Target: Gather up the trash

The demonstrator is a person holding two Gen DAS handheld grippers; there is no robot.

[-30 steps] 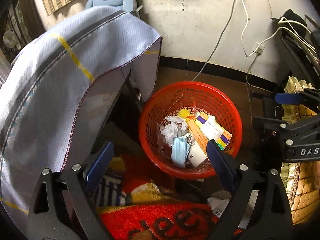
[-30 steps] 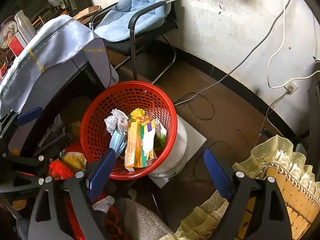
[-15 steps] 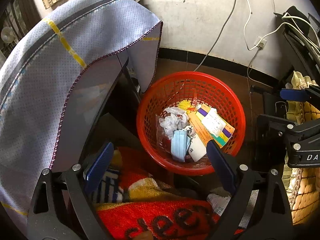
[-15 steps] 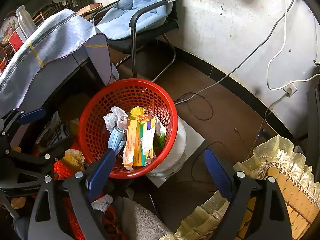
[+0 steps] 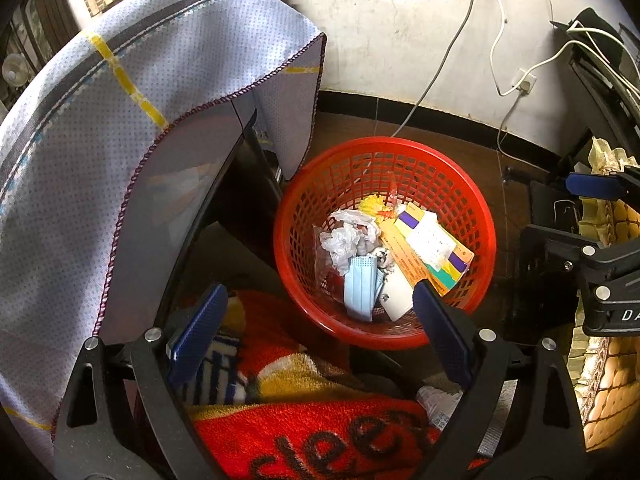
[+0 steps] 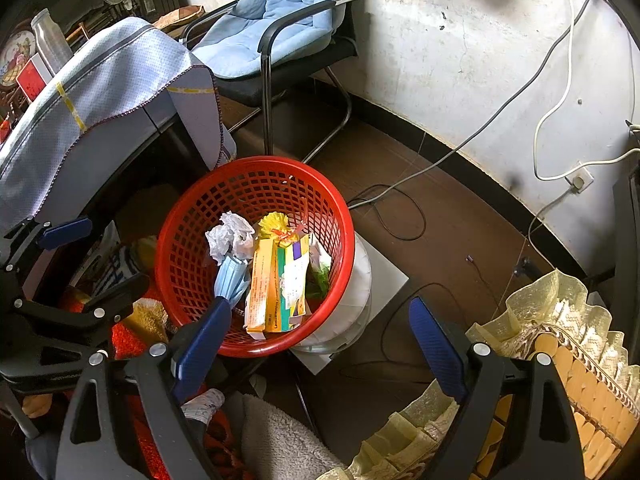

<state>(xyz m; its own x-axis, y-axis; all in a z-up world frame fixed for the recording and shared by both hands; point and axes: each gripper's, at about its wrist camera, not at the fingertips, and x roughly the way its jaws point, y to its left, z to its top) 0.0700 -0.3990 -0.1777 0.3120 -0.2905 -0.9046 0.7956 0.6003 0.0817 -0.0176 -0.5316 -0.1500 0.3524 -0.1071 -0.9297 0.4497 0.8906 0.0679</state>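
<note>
Red plastic mesh basket [image 5: 472, 216] sits on the floor ahead of and below both your grippers, already holding a crumpled white tissue [image 5: 348, 236], a blue face mask [image 5: 360, 284] and a long yellow carton [image 5: 424, 248] lying near-left to far-right. Your left gripper [image 5: 316, 336] is spread wide and holds nothing, with the basket just beyond its right finger. Your right gripper [image 6: 316, 340] is likewise spread and empty, the basket to its far left. Neither gripper looks clearly nearer. A grey-blue dotted cloth [image 5: 120, 140] drapes the furniture to the left.
</note>
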